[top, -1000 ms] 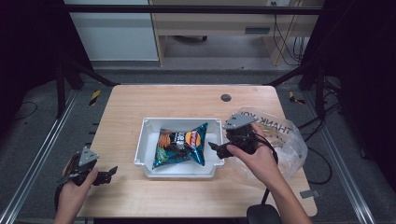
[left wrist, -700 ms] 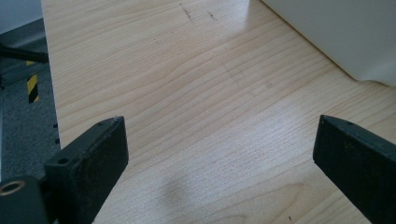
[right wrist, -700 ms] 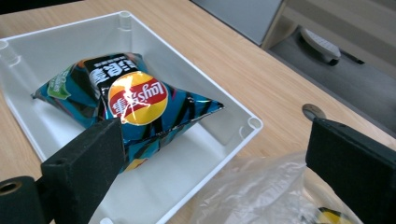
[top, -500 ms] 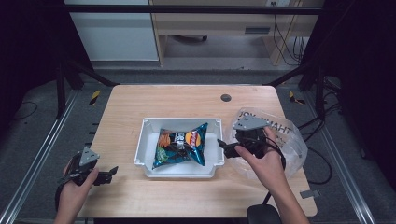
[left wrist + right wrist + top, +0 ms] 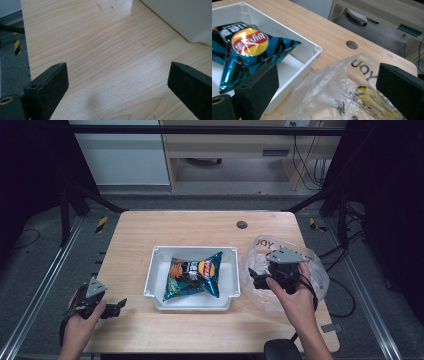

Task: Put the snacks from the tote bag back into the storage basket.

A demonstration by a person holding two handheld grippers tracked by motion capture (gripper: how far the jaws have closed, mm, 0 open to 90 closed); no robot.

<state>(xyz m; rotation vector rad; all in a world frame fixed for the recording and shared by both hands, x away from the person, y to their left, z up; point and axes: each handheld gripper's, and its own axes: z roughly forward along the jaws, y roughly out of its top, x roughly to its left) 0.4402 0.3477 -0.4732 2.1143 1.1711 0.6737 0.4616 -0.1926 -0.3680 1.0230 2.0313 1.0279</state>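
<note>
A blue chip bag (image 5: pixel 194 274) (image 5: pixel 244 50) lies in the white tray (image 5: pixel 160 257) (image 5: pixel 310 53) at the middle of the table. To its right a clear plastic bag (image 5: pixel 310 270) (image 5: pixel 332 95) with black lettering lies crumpled on the wood. My right gripper (image 5: pixel 253 276) (image 5: pixel 327 85) hovers over the plastic bag's left part, jaws open and wide apart, with nothing held. My left gripper (image 5: pixel 116 307) (image 5: pixel 117 82) rests near the table's front left corner, open above bare wood, the tray's outer wall (image 5: pixel 180 17) ahead on its right.
A round cable hole (image 5: pixel 242 224) (image 5: pixel 352 44) sits in the table's far right part. A desk and cables stand beyond the far edge. The table's left edge (image 5: pixel 25 45) runs close to the left gripper, with grey floor below.
The right gripper has drawn back to the right, away from the tray, and now hangs over the plastic bag. The left gripper has stayed put.
</note>
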